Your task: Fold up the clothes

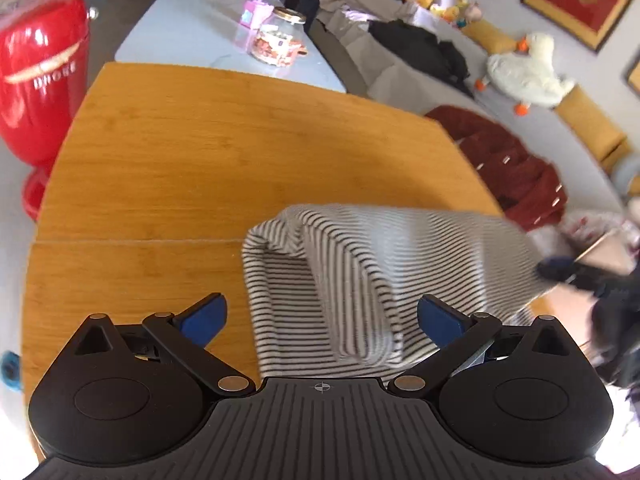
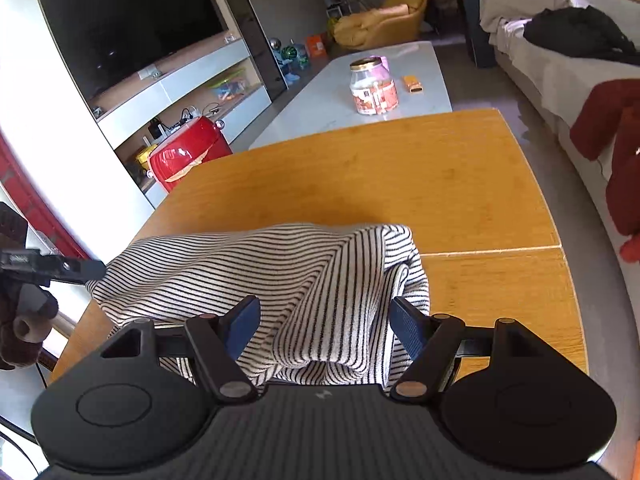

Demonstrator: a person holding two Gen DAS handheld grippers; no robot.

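- Black-and-white striped knit garment [image 1: 360, 280] lies bunched on the near part of the orange-brown wooden table [image 1: 240, 152], close to the near edge, loosely folded over itself with 1 rounded fold on top.
- Left gripper [image 1: 322, 314]: blue-padded fingers [image 1: 204, 316] spread wide, nothing between them. The left pad sits over bare wood, the right pad over striped cloth. No grasp visible.
- Right gripper [image 2: 324, 322]: also spread wide, blue pads [image 2: 244, 320] either side of a raised fold of the garment [image 2: 280, 280]. Pads do not pinch the fabric; whether they touch it, can't tell.
- In the right wrist view the other gripper [image 2: 48, 268] shows at the left edge, its tip at the garment's left end; contact unclear.
- In the left wrist view the other gripper [image 1: 580, 276] is a dark blur at the right edge, at the garment's far corner.
- Table [image 2: 400, 168] has a seam running across it; the garment lies mostly on the near side of the seam.
- Behind the table: pale grey low table [image 2: 320, 100] with a clear glass jar with a gold lid [image 2: 374, 88].
- Glossy red rounded container [image 1: 40, 76] stands off the table's left side.
- Dark red fuzzy garment [image 1: 512, 168] is draped on a grey sofa [image 1: 400, 80] to the right, with a white plush goose [image 1: 528, 72] further along.
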